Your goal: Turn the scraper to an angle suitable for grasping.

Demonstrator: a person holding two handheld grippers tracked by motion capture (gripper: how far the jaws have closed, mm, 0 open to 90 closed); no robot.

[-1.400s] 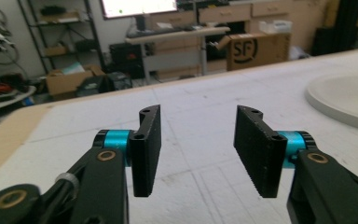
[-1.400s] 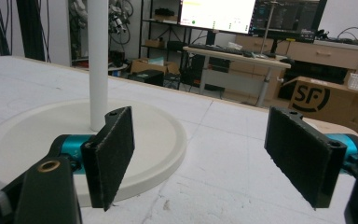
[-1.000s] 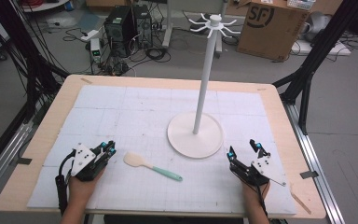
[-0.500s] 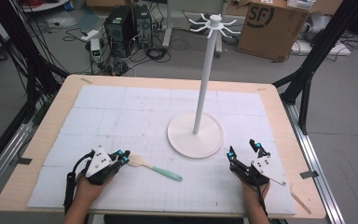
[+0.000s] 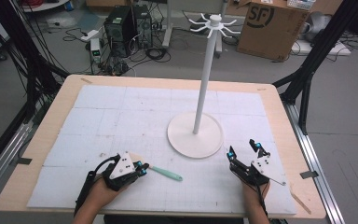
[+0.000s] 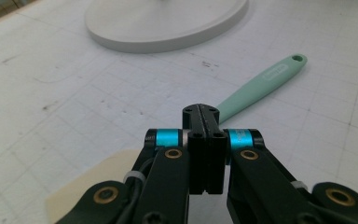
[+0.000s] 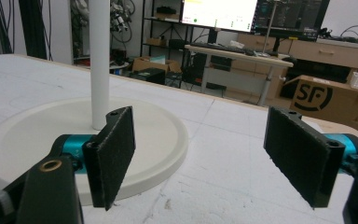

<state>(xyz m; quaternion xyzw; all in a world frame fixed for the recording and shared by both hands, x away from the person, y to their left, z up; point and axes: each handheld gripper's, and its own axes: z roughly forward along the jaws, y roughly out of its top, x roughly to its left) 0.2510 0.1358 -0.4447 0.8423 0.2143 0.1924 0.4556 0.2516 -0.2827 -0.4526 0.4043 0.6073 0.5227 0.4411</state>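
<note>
our left gripper (image 5: 141, 167) has its jaws pressed together on the spatula (image 5: 165, 173) where blade meets handle, just in front of the white stand's base (image 5: 195, 136). it looks light, its blade bendy; we'd hold the stiff handle. our right gripper (image 5: 243, 149) is spread, empty.

— My left gripper (image 6: 200, 140): black linkage arms, brass-coloured pivot screws, a cyan band at the base of each jaw.

— And the right gripper (image 7: 205, 158)?

— Same build. Black body, cyan bands, rough dark pads on the inner jaw faces. From the high view, a pale grey three-cornered plate with dark dots tops each one, and a black cable trails back over my hands.
</note>
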